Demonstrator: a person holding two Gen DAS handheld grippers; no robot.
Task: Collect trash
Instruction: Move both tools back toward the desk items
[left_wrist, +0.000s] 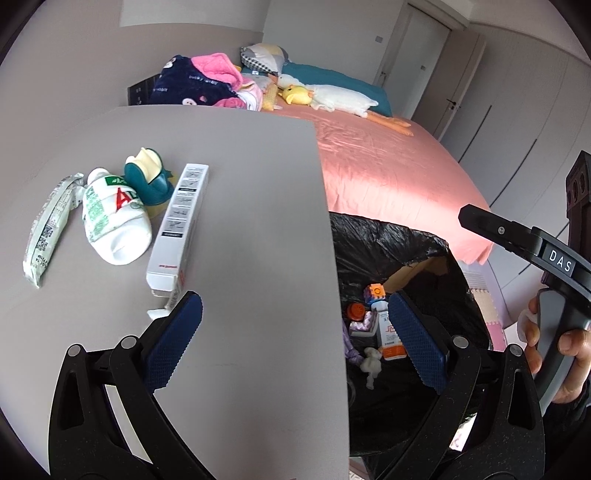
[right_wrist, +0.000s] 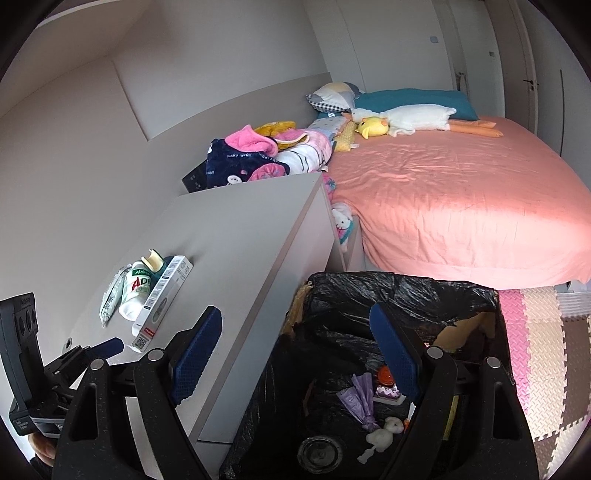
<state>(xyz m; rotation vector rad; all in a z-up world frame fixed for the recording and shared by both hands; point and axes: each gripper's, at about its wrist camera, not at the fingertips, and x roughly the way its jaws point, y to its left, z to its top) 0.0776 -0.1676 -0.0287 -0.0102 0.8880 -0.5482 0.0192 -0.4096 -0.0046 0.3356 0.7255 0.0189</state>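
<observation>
Four pieces of trash lie grouped on the bench (left_wrist: 240, 206): a wrapper (left_wrist: 46, 229), a bottle (left_wrist: 114, 221) on its side, a teal cup (left_wrist: 147, 181) and a long box (left_wrist: 179, 225), each touching or just beside the next. The bin (right_wrist: 399, 295), lined in black, stands against the bench's edge and already holds a small bottle, a purple bag and scraps, so part of the job looks done. The left gripper (left_wrist: 295, 339) has fingers spread wide, empty, straddling the bench edge. The right gripper (right_wrist: 295, 354), likewise wide and empty, is over the bin. The bed (right_wrist: 461, 192) lies beyond.
</observation>
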